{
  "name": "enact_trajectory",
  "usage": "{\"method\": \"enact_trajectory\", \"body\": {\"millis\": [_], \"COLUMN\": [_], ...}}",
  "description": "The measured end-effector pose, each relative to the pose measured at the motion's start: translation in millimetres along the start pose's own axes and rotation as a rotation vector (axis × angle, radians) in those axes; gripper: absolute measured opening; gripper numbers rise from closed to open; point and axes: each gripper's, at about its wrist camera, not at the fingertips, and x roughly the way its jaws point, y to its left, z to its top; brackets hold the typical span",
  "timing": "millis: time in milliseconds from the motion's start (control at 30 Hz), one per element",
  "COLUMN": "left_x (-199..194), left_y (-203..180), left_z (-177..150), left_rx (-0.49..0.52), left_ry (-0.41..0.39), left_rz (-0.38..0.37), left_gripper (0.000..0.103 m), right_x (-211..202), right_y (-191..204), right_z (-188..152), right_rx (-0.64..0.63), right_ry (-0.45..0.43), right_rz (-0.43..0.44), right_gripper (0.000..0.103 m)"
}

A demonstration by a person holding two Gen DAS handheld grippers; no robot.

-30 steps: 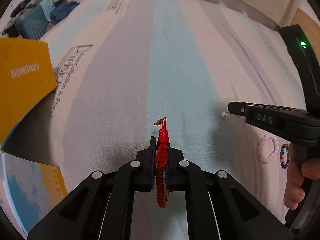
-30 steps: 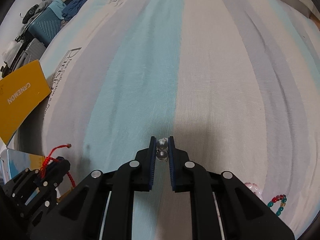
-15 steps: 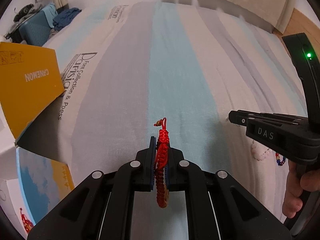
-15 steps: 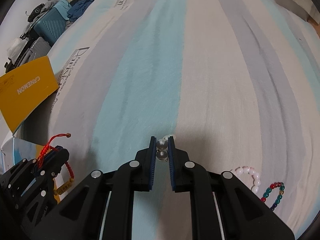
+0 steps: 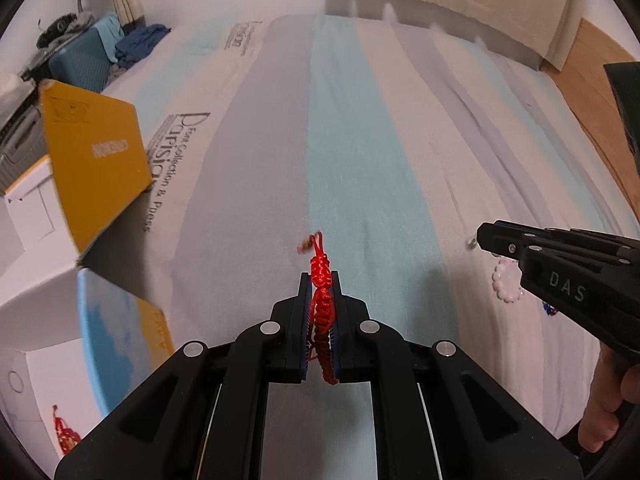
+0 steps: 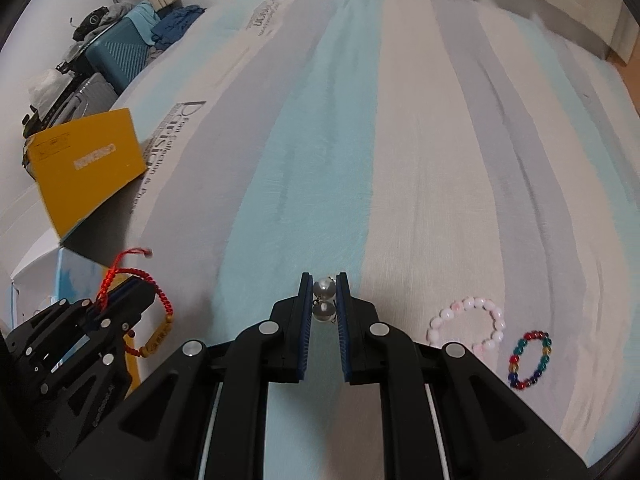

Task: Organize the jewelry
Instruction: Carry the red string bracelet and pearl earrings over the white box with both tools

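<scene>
My left gripper [image 5: 320, 280] is shut on a red braided cord bracelet [image 5: 320, 304], held above the striped bed sheet [image 5: 340, 140]; the same bracelet [image 6: 158, 308] hangs from the left gripper [image 6: 140, 280] in the right wrist view. My right gripper [image 6: 324, 282] is shut on a pair of pearl earrings [image 6: 324, 298], also lifted off the sheet. On the sheet to its right lie a pink bead bracelet [image 6: 466, 322] and a multicoloured bead bracelet [image 6: 530, 360]. The pink bracelet [image 5: 507, 285] shows partly behind the right gripper [image 5: 482, 238] in the left wrist view.
An open box with a yellow lid [image 5: 92, 160] and a blue-lined inside [image 5: 116, 328] stands at the bed's left edge; a second red piece [image 5: 64, 436] lies low beside it. Suitcases and clothes [image 6: 116, 52] are piled beyond. A hand [image 5: 608, 412] grips the right tool.
Both grippers have risen from the sheet with their loads. The view has widened: more of the open box shows at left, and both bead bracelets now lie fully in view.
</scene>
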Motion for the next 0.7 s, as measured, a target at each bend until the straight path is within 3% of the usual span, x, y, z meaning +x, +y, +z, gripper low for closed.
{"method": "enact_trajectory", "body": {"millis": [700], "left_x": [-72], "left_y": [25], "left_z": [-30], "left_rx": [-0.011], "left_ry": [0.002], "left_rz": [0.008], "left_gripper": [0.007], "right_x": [-71], "right_y": [60], "right_z": [-36], "right_rx": [-0.066], "right_ry": [-0.035], "right_rz": [0.035], "right_gripper": [0.011]}}
